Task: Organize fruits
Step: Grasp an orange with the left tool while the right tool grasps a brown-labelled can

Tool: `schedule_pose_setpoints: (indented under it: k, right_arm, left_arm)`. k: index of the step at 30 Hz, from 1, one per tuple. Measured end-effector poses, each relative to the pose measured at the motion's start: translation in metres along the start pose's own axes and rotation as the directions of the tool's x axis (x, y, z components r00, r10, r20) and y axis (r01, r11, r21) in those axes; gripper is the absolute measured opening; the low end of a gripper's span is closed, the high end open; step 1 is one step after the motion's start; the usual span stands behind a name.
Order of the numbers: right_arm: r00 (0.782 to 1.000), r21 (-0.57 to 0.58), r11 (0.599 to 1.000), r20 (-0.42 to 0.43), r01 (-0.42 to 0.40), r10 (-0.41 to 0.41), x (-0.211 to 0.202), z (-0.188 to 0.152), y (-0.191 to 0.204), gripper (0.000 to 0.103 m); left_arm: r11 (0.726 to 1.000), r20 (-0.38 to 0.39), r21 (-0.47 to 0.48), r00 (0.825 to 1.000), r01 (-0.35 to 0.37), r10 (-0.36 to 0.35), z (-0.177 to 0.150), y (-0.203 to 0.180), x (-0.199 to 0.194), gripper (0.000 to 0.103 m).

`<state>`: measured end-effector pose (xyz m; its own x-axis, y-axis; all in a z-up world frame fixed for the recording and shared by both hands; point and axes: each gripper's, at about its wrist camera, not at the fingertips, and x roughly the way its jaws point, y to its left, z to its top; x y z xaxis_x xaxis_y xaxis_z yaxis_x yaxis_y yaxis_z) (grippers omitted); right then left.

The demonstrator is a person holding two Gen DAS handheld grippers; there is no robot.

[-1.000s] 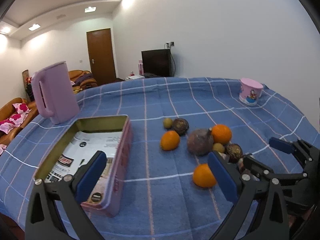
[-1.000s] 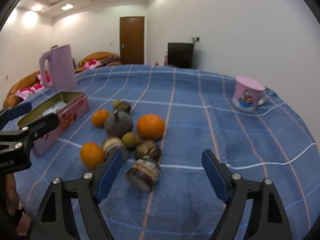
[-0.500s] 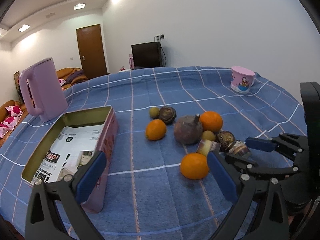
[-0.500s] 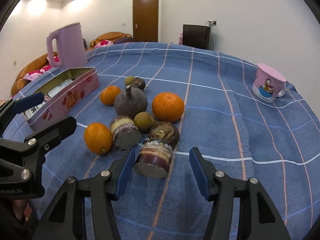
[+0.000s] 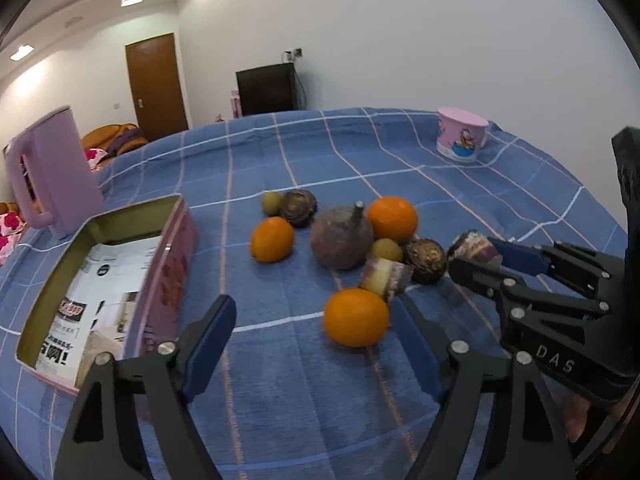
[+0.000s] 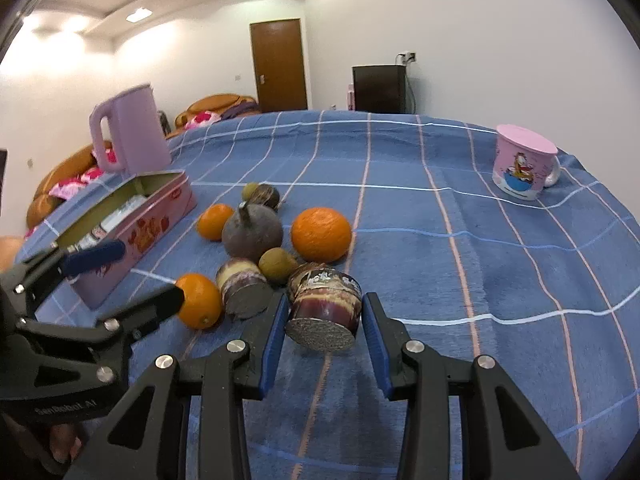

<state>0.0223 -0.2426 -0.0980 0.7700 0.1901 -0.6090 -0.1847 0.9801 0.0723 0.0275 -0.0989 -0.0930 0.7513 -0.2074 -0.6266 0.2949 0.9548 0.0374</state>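
Observation:
A heap of fruit lies on the blue checked cloth: oranges, dark passion fruits, small green fruits, a big purple fruit (image 5: 340, 236) with a stem, and cut sugarcane pieces. My right gripper (image 6: 325, 300) has a purple sugarcane piece (image 6: 324, 312) between its blue pads. Its jaws are closing, and both pads touch the piece's sides. In the left wrist view that piece (image 5: 474, 246) sits at the right gripper's tips. My left gripper (image 5: 315, 302) has its jaws closing with the nearest orange (image 5: 356, 316) just ahead between them, untouched. An open pink tin box (image 5: 176, 256) stands to the left.
A pink jug (image 5: 52, 176) stands behind the tin box, which holds printed papers. A pink cartoon cup (image 6: 522, 168) stands far right near the table's edge. A second sugarcane piece (image 6: 244, 292) and another orange (image 6: 322, 234) lie close to the held piece.
The right jaws have narrowed from wide apart until they touch the sugarcane piece. The left gripper has come lower and closer to the near orange, and its jaws have narrowed.

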Motion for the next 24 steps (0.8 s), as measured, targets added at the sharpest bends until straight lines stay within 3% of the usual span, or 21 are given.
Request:
schedule_pose_setpoints:
  k: [5,13,16,24]
  right_arm:
    - [1.000,0.005,1.000,0.020,0.006,-0.006,-0.003,0.000,0.000,0.040]
    - [1.000,-0.009,1.000,0.002,-0.002,0.002,0.001,0.000,0.001,0.040]
    - [1.000,-0.013,1.000,-0.002,-0.001,0.001,0.002,0.000,0.002,0.040]
    - [1.000,-0.027,1.000,0.023,-0.005,0.005,-0.003,-0.002,0.004,0.040]
  left_arm:
    - [0.999,-0.058,0.008,0.997,0.052,-0.051,0.002,-0.005,0.012,0.064]
    - [0.993,-0.135,0.006,0.984,0.115,-0.113,0.005,-0.006,0.027,0.058]
    - [0.993,-0.132,0.026,0.985,0.119,-0.114,0.004,-0.011,0.027,0.042]
    - [0.995,-0.094,-0.006,0.990,0.103,-0.103,0.003,-0.002,0.022,0.041]
